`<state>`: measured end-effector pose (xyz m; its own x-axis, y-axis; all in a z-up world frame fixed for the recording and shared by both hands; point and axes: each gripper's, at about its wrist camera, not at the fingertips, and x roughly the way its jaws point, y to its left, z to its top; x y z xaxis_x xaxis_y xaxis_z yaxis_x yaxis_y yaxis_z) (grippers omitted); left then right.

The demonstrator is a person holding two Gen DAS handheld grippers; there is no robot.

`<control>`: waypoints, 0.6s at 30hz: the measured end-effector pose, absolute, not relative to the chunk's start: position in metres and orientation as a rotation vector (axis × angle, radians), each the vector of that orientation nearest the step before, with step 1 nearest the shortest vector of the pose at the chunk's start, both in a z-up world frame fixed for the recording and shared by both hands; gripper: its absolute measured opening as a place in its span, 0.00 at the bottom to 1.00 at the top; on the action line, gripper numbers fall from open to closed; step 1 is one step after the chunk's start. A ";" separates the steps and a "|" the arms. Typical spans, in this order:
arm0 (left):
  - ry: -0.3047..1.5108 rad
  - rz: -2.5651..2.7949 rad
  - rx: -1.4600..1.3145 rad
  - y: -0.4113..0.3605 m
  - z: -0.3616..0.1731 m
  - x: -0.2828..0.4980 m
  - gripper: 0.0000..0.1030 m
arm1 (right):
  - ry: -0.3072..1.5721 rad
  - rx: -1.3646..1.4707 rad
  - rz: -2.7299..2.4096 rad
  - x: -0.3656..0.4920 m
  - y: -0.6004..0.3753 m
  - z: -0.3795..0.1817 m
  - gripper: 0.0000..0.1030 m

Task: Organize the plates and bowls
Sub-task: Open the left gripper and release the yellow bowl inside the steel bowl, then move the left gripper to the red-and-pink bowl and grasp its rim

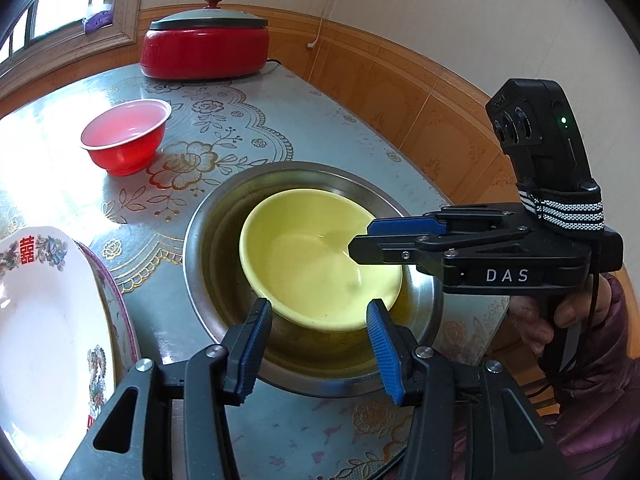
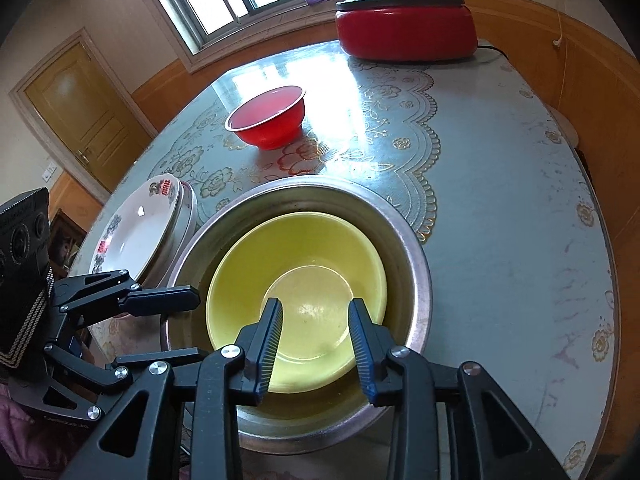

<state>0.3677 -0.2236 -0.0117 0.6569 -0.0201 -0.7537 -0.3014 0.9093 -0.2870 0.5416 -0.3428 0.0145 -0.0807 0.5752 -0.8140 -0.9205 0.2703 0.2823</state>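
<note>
- Left gripper (image 1: 320,318): black jointed frame with ribbed blue pads; jaws spread wide and holding nothing; poised over the near rim of the yellow bowl (image 1: 316,256).
- Right gripper (image 2: 316,320): same build; jaws parted with nothing between them, hanging above the yellow bowl's hollow; seen from the left wrist view it reaches in from the side, gripped by a hand (image 1: 560,320) in a purple padded sleeve.
- Yellow bowl: glossy, round, smooth glaze; nested inside the steel basin (image 2: 416,256), leaning toward one wall.
- Steel basin: wide, dull brushed metal with a flat rim; sits on the table (image 2: 500,200).
- Stacked plates (image 2: 132,232): white porcelain with floral and red-character print, shallow, just beside the basin.
- Red plastic bowl (image 2: 268,118): thin-walled, pale rim; well apart, farther back.
- Red electric pot (image 2: 406,26): lidded, knob on top, at the far edge.
- Table: rounded, covered in glossy floral-patterned vinyl.
</note>
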 end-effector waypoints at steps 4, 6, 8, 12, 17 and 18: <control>0.843 0.158 -0.408 -0.224 -0.012 0.367 0.48 | 1.054 -0.442 1.328 0.537 -0.341 0.011 0.33; 0.834 0.158 -0.406 -0.224 -0.010 0.367 0.48 | 1.058 -0.437 1.350 0.534 -0.341 0.011 0.33; 0.826 0.165 -0.410 -0.222 -0.008 0.365 0.48 | 1.052 -0.426 1.358 0.533 -0.341 0.012 0.33; 0.793 0.198 -0.429 -0.211 0.003 0.363 0.49 | 1.033 -0.371 1.372 0.539 -0.340 0.022 0.33; 0.749 0.264 -0.471 -0.189 0.017 0.363 0.59 | 0.996 -0.339 1.377 0.543 -0.329 0.035 0.33; 0.749 0.283 -0.478 -0.184 0.018 0.364 0.59 | 0.991 -0.338 1.376 0.543 -0.326 0.036 0.33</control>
<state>0.3640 -0.1843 0.0177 0.7018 0.0771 -0.7082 -0.4103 0.8564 -0.3134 0.5435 -0.3260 0.0364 -0.1139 0.6562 -0.7460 -0.9153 0.2226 0.3355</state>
